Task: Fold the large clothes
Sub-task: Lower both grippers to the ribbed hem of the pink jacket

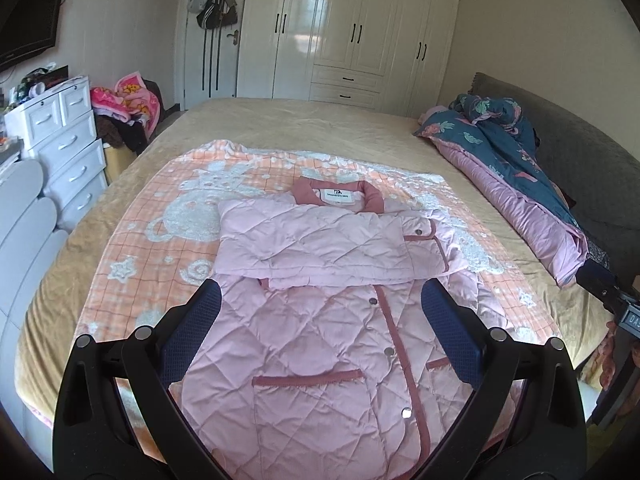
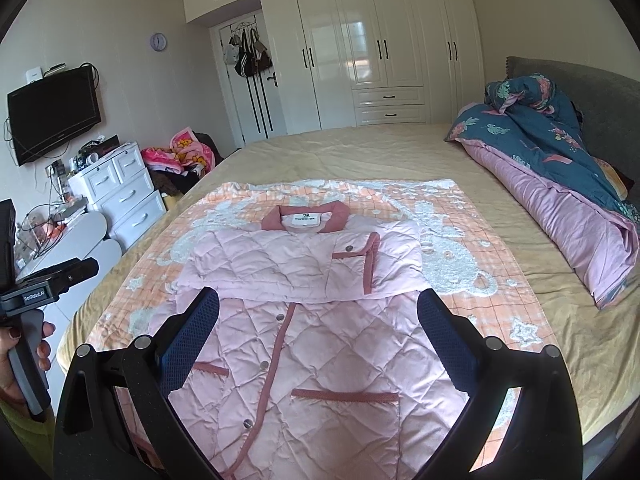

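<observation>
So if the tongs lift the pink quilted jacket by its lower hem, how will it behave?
The pink quilted jacket would probably bend softly rather than stay stiff, since its sleeves already lie folded flat across the chest. The padding suggests it is light but bulky. Its smooth, slightly shiny fabric may slip, so a deep pinch seems wiser.

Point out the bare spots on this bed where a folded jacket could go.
Free: the tan bedspread between the orange blanket and the wardrobe, and the strip between blanket and rolled quilt. Crowded: the blanket's middle, under the pink jacket, and the headboard side.
</observation>
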Tool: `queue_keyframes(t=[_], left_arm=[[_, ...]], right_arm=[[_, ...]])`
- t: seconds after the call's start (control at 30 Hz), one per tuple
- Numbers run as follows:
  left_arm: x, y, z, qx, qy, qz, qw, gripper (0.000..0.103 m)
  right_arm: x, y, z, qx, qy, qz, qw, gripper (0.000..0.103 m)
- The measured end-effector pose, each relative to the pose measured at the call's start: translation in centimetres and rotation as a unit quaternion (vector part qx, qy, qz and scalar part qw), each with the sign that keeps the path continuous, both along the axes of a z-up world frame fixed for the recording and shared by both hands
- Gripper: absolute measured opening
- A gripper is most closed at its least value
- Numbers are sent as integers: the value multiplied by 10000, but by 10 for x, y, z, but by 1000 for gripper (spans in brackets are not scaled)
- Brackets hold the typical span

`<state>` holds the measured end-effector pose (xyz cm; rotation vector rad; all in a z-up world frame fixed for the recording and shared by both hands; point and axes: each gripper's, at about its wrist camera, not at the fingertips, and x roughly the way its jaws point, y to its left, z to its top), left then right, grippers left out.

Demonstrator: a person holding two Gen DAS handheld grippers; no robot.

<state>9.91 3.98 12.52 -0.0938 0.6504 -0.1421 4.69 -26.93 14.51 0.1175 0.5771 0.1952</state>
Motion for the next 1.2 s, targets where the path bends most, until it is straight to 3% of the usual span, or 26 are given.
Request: queue_keyframes(t=[0.73,1.2], left_arm=[[-33,18,-50,35,456,271,9986,94],[-45,63,-88,2,935,696,9932,94]], right_arm=[[-21,-26,-53,16,439,-42,9990,99],[-24,-47,-83,103,692,-129,9975,99]])
